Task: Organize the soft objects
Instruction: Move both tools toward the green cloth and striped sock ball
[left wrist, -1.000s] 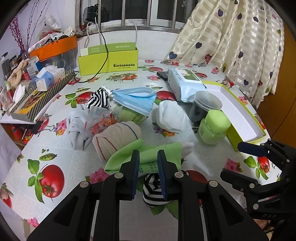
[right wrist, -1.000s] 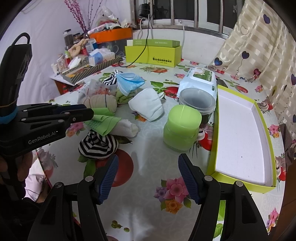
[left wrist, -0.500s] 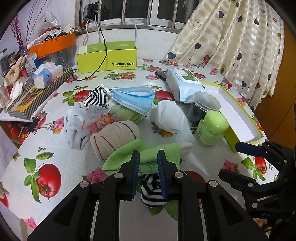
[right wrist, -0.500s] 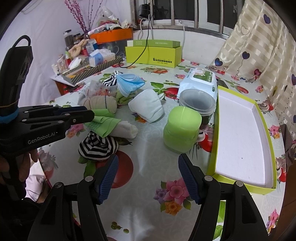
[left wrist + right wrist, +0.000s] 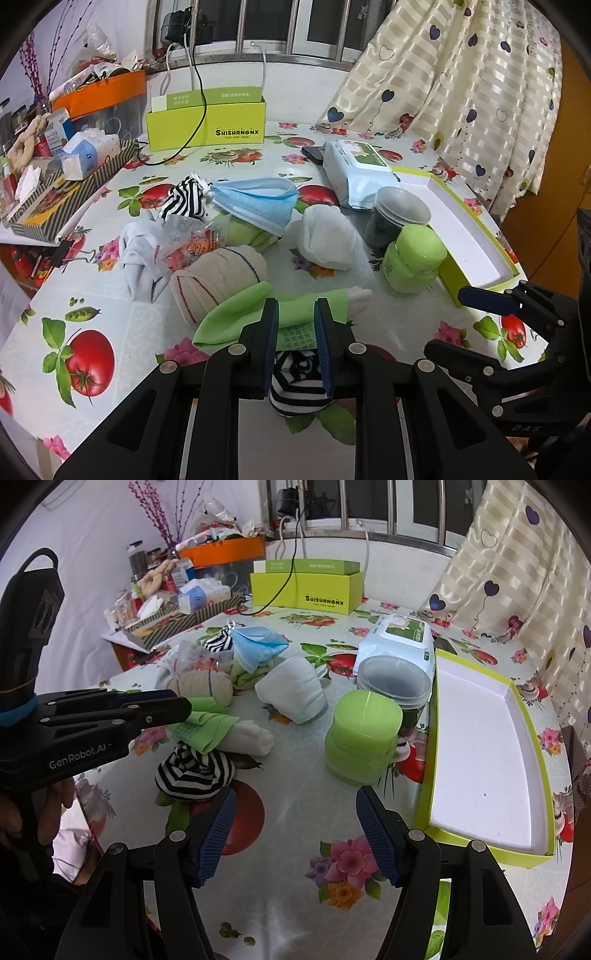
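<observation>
tilting downward, the left hand-held gripper (image 5: pixel 295 332) pinches the green cloth (image 5: pixel 236 317); the right hand-held gripper (image 5: pixel 295 830) hangs spread.

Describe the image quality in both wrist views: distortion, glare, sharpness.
Left wrist view: strong fisheye bend with black corners, curtain bowed; sharp overall; soft glare on the tablecloth beside the green jar. Right wrist view: the same bend curves the white tray; even light, faint sheen on the tablecloth, no motion blur.
</observation>
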Demonstrator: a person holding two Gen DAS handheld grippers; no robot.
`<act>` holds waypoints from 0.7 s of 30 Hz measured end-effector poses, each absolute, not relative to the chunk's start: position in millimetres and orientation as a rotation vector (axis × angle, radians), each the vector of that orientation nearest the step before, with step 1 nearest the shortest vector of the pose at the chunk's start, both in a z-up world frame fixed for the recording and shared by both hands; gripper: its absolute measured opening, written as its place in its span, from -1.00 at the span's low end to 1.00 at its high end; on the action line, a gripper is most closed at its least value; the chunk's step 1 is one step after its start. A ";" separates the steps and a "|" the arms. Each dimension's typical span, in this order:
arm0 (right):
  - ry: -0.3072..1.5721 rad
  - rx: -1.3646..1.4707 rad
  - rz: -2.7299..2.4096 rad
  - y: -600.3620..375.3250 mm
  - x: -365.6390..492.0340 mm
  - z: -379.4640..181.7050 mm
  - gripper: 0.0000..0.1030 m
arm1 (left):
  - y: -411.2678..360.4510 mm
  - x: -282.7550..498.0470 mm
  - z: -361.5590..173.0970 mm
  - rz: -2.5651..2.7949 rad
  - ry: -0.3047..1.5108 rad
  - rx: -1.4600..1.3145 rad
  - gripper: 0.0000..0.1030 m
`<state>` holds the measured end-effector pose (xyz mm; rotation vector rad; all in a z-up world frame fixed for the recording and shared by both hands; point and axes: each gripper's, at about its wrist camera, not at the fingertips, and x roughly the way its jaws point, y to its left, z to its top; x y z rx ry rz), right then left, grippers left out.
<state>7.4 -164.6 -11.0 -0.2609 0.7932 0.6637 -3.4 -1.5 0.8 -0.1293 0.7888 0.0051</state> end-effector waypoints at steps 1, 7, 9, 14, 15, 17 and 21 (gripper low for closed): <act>0.792 -0.260 0.665 -163.7 7.6 -10.8 0.32 | -1.7 -3.1 0.7 0.003 0.790 -0.130 -0.60; 0.789 -0.257 0.671 -164.6 7.9 -12.0 0.41 | -0.9 -1.9 -0.5 -0.003 0.796 -0.136 -0.60; 0.787 -0.255 0.675 -163.5 8.1 -11.6 0.41 | -1.1 -1.8 -0.4 -0.006 0.794 -0.138 -0.60; 0.781 -0.254 0.683 -163.4 7.1 -12.1 0.42 | 1.2 -1.4 -0.7 -0.020 0.796 -0.162 -0.60; 0.781 -0.254 0.683 -164.2 7.0 -12.1 0.42 | 1.8 -1.6 -0.8 -0.021 0.796 -0.164 -0.60; 0.778 -0.255 0.687 -163.3 6.5 -11.8 0.42 | 2.6 -1.6 -0.5 -0.019 0.793 -0.170 -0.60; 0.775 -0.256 0.694 -162.2 5.7 -12.3 0.42 | 2.3 -3.6 -1.0 -0.010 0.789 -0.154 -0.60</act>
